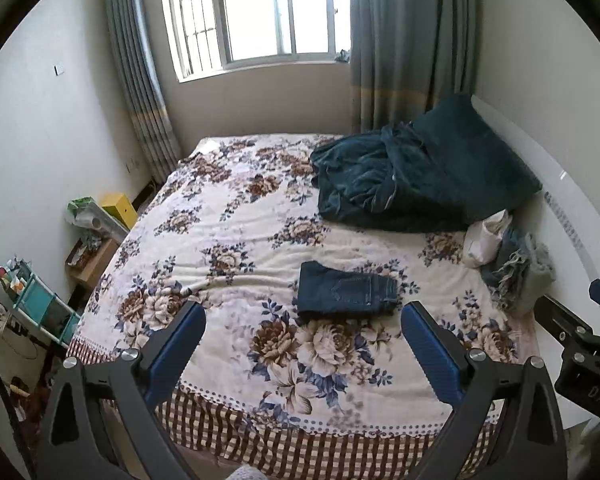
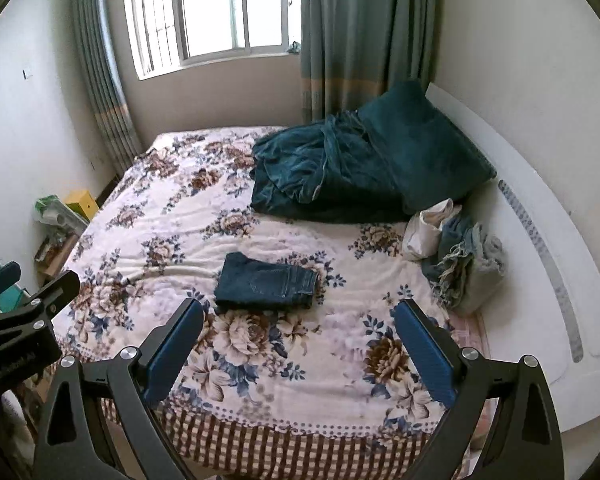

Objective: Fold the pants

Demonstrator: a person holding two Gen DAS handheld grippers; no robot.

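Note:
Dark blue jeans [image 1: 345,289] lie folded into a small rectangle on the floral bedspread [image 1: 220,240], near the bed's middle; they also show in the right wrist view [image 2: 266,280]. My left gripper [image 1: 302,316] is open and empty, held above the bed's near edge, short of the jeans. My right gripper [image 2: 298,312] is open and empty too, at the same distance back. Part of the right gripper shows at the right edge of the left wrist view [image 1: 596,344]. Part of the left gripper shows at the left edge of the right wrist view [image 2: 16,320].
A dark teal blanket and pillow [image 2: 360,168] lie heaped at the far right of the bed. A pile of light denim and white clothes [image 2: 456,256] sits by the white headboard [image 2: 540,240]. Shelves and boxes [image 1: 40,280] stand left of the bed, under the window wall.

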